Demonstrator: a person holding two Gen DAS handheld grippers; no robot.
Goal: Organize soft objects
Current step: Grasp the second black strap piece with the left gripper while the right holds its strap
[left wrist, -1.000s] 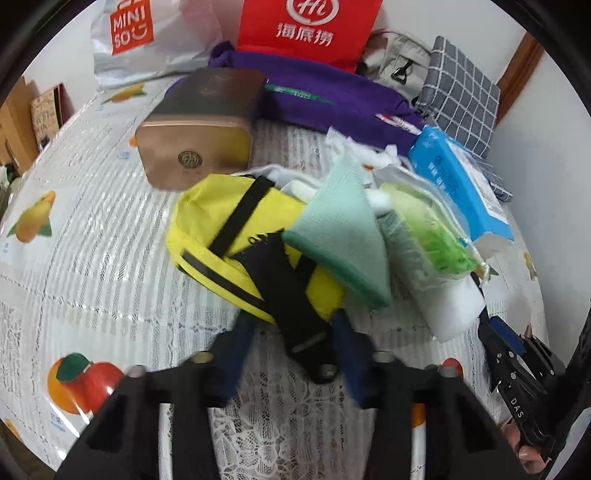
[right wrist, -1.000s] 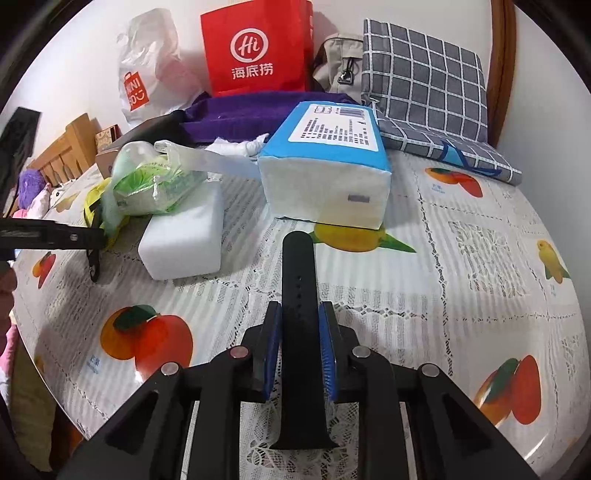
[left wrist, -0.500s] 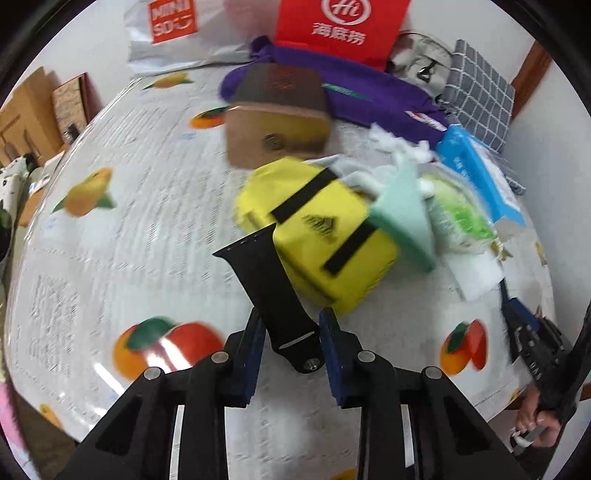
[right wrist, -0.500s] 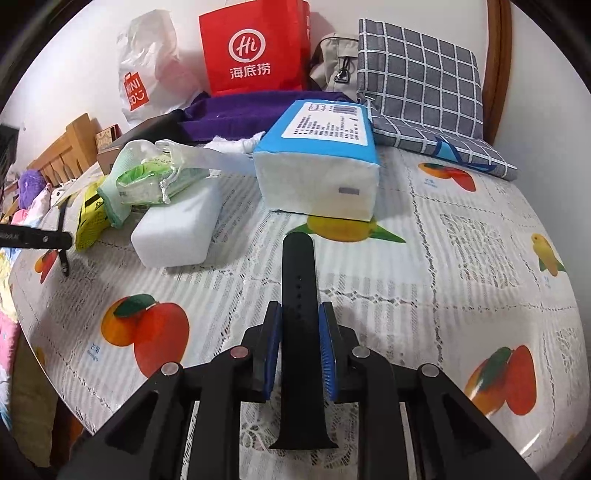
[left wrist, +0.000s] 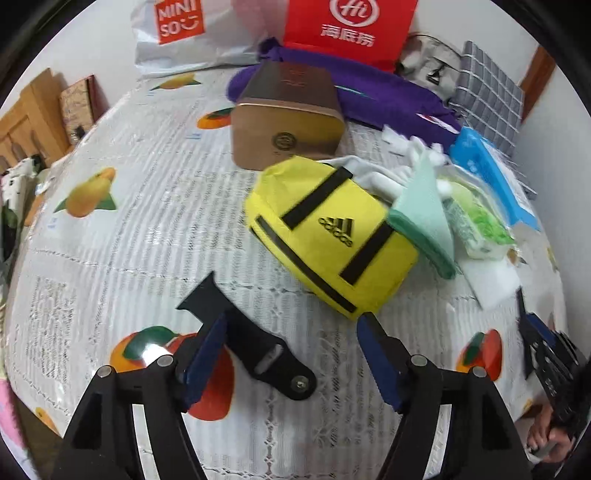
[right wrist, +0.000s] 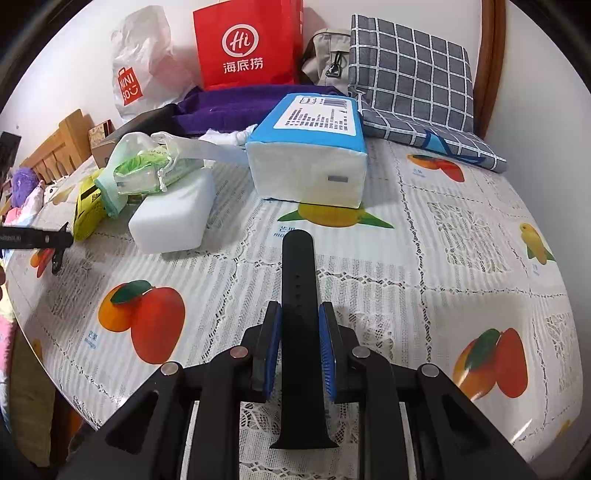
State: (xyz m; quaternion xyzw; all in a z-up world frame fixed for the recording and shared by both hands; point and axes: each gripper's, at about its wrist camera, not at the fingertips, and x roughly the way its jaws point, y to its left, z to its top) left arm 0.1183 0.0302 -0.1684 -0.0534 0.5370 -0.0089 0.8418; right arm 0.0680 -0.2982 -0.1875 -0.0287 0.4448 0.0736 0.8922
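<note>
My left gripper (left wrist: 290, 325) hangs over the fruit-print tablecloth (left wrist: 147, 229) with its jaws opening. A black buckle strap (left wrist: 255, 343) lies flat on the cloth between them, close to the left finger, and the pads no longer press on it. Just beyond sits a yellow Adidas pouch (left wrist: 332, 236) with a green cloth (left wrist: 424, 206) leaning on it. My right gripper (right wrist: 300, 310) is shut on a black strap with holes (right wrist: 298, 280), which points straight ahead above the table.
A wipes pack (right wrist: 147, 170) rests on a white foam block (right wrist: 173, 218), beside a blue tissue pack (right wrist: 306, 155). A bronze tin (left wrist: 288, 125), purple fabric (left wrist: 388, 96), red bag (left wrist: 351, 29) and checked cushion (right wrist: 410, 74) line the back.
My left gripper carried the buckle strap off the yellow pouch toward the near left, then opened; the strap now lies on the cloth. The right gripper has kept its grip and place.
</note>
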